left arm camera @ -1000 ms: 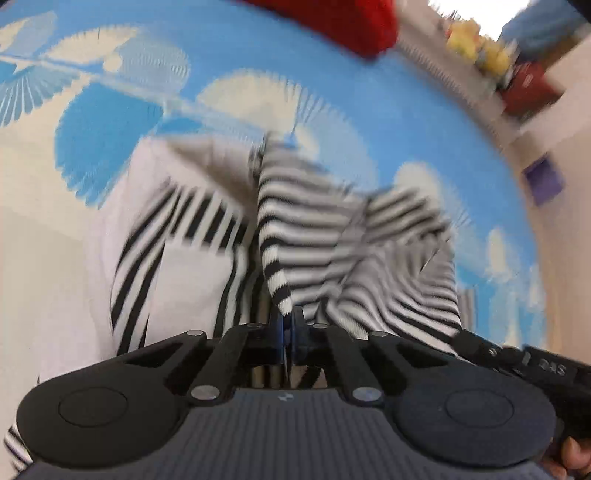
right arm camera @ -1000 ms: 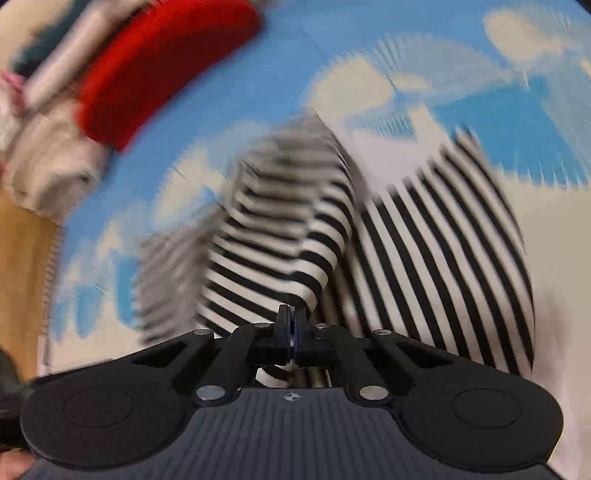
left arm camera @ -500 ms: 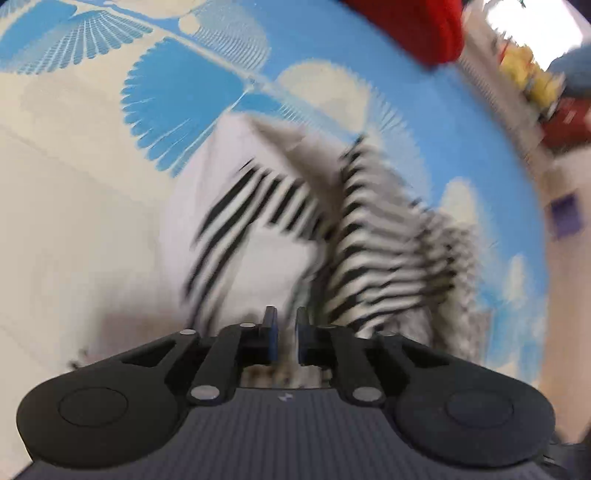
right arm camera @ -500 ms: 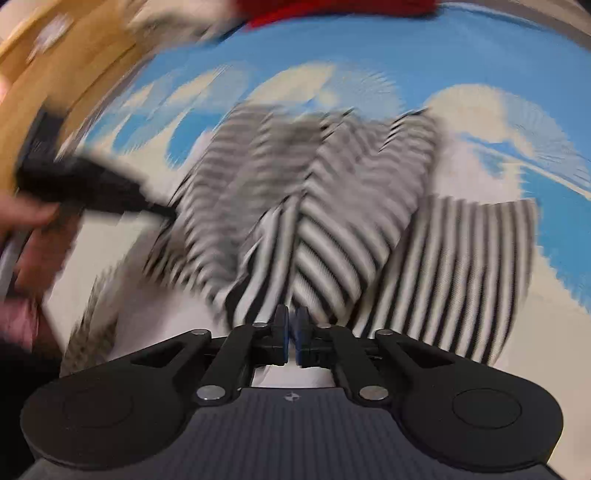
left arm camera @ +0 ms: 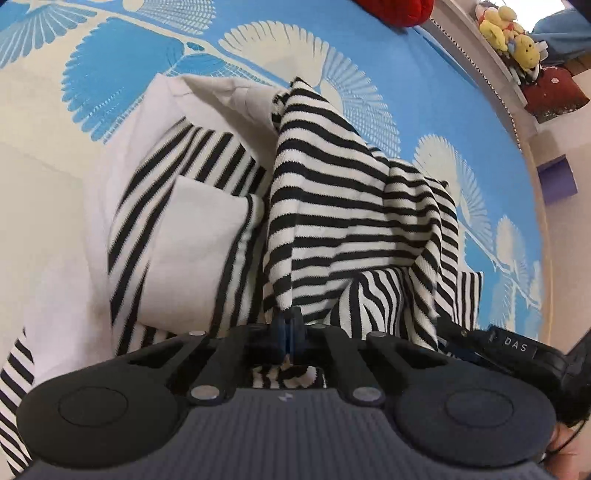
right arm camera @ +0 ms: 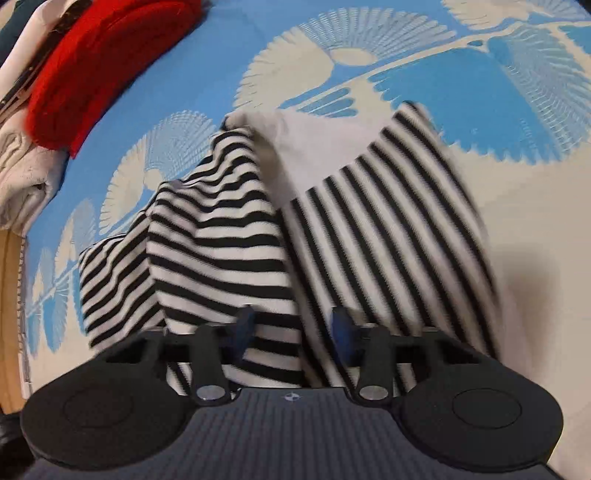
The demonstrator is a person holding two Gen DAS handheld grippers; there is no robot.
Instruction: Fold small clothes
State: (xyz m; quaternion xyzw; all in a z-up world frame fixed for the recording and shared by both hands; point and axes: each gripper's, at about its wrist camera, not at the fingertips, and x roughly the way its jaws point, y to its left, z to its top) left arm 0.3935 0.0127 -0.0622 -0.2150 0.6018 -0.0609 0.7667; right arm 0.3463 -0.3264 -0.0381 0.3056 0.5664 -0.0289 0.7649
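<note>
While the left tongs (left arm camera: 290,325) pinch the striped garment (left arm camera: 332,206) mid-bed (left arm camera: 424,92), the right tongs (right arm camera: 291,328) gape around it; folding underway. Next: right regrip.

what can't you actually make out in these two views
Red cloth: left wrist view, cut off by the top edge.
Striped top: right wrist view, its right half is motion-blurred; its own folds hide the lower layers.
Yellow plush toys: left wrist view, too small to identify.
</note>
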